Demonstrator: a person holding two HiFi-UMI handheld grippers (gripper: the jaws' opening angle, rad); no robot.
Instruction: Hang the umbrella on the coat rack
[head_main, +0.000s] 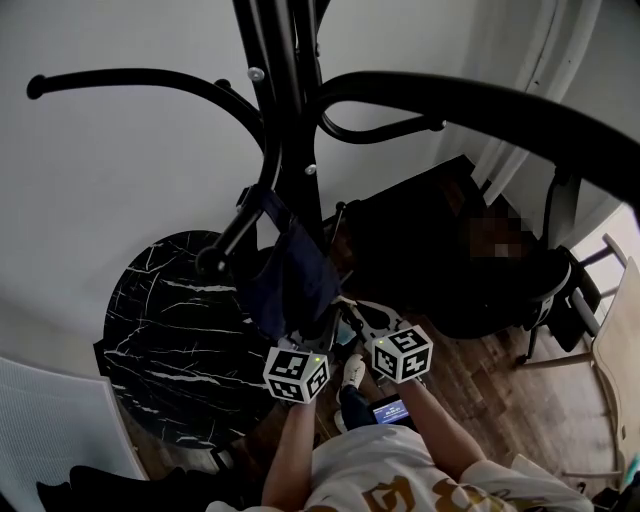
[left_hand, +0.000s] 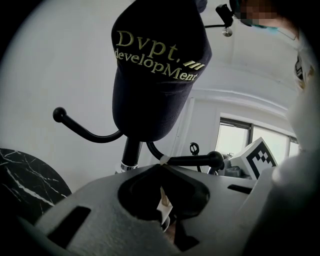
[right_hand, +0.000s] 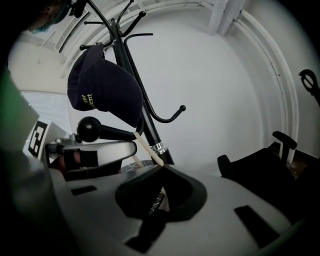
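Coat rack (head_main: 290, 150) – black pole with curved, ball-ended arms, standing against a white wall. It carries one item: a navy cap (head_main: 290, 270) with gold lettering, hung on an arm partway up.

Left gripper (left_hand: 162, 167) – fingers pressed together, pinching a thin pale strip (left_hand: 162, 160) at the tips. It is held level beside the rack's pole. A lower ball-ended arm (left_hand: 215, 159) runs just beyond the tips.

Right gripper (right_hand: 162, 170) – fingers likewise together, pinching the strip where it leaves the tips and runs up and left toward the cap's lower edge. The two grippers sit side by side, close together, below the cap.

Umbrella – only the pinched strip can be made out; the body cannot be picked out in any view, and nothing of it rests on an arm.

Table (head_main: 170, 320) – round black marble top with white veins, at the foot of the rack on the left.

Office chair (head_main: 450, 260) – black, right of the rack, on a wooden floor (head_main: 520, 400).
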